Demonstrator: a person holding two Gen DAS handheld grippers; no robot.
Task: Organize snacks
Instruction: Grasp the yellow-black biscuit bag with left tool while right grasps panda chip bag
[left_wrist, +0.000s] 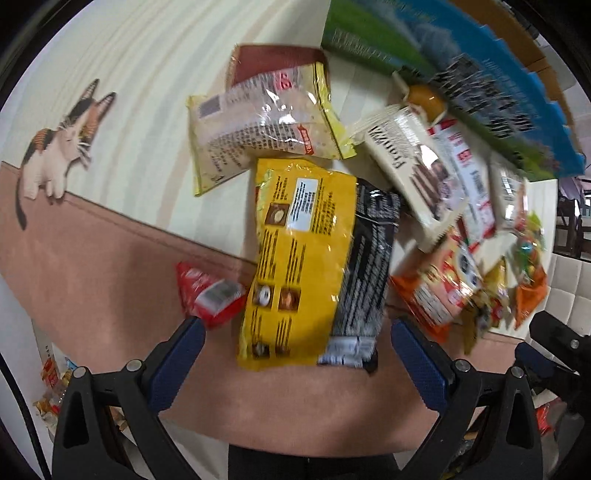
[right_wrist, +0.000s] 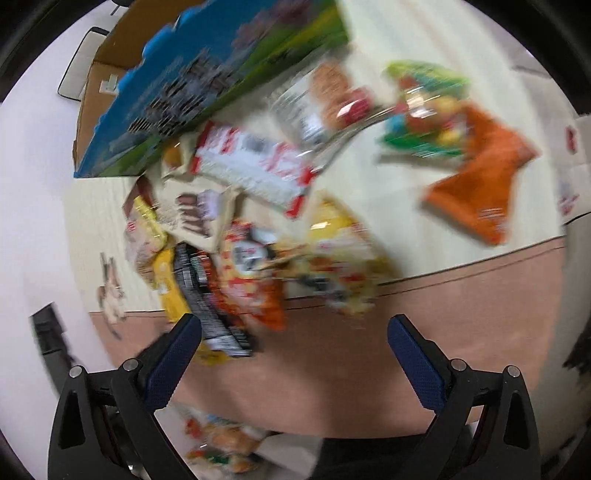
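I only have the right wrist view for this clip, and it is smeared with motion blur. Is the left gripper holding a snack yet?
Observer: No. The left gripper is open, its jaws wide on either side of the near end of a big yellow bag, not closed on it.
Operator: What is the dark strip beside that bag?
Observer: A black packet with white print. It lies along the yellow bag's edge, which overlaps it.
Operator: Anything on the bag's other side? I can't see there.
Observer: Yes, a small red packet lies next to the tip of one of the left gripper's fingers.
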